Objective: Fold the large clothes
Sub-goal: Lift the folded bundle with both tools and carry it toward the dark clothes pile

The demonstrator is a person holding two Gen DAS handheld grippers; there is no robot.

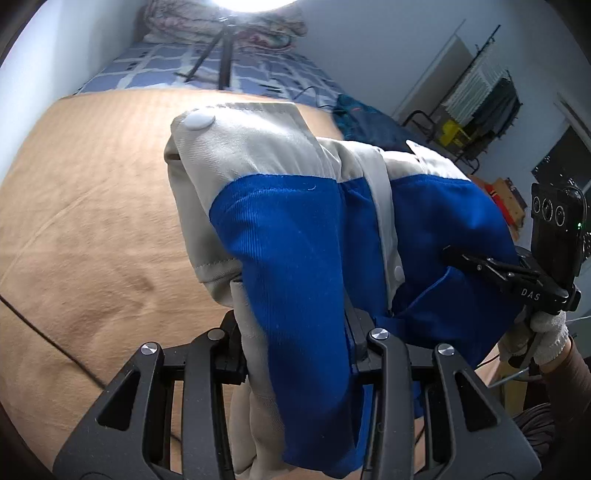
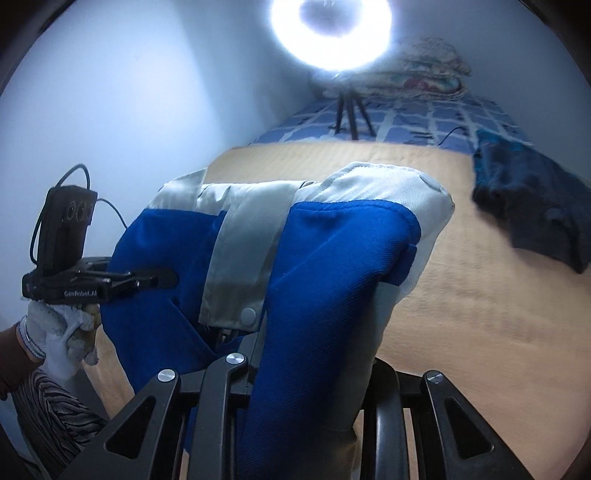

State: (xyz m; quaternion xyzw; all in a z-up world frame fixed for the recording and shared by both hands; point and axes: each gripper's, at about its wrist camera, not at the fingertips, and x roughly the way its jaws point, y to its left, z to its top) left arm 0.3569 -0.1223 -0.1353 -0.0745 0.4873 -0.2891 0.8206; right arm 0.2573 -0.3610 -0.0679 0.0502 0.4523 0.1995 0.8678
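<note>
Left wrist view. Our left gripper (image 1: 295, 332) pinches a bunched fold of the blue and grey jacket (image 1: 303, 236); both jaws press on the cloth and hold a thick wad between them. The jacket rises straight ahead of the fingers and drapes over them, so the fingertips are hidden. A white snap button (image 1: 200, 120) sits on the grey collar part at the far top of the bundle. To the right of the gripper, our right gripper (image 1: 480, 264) bites into the blue fabric, with a gloved hand (image 1: 550, 334) below it. Under and left of the gripper lies the tan blanket (image 1: 85, 206). Beyond it stands a tripod (image 1: 221, 55).

Right wrist view. Our right gripper (image 2: 314, 354) is clamped on another fold of the same jacket (image 2: 332, 258), which hangs over the jaws and covers the tips. To the left, the left gripper (image 2: 162, 277) holds the blue cloth, carried by a gloved hand (image 2: 55, 332). Ahead and right of the gripper, well apart from the jacket, a dark blue garment (image 2: 535, 214) lies on the tan blanket (image 2: 461, 295). A ring light (image 2: 332, 33) glares at the far end.
</note>
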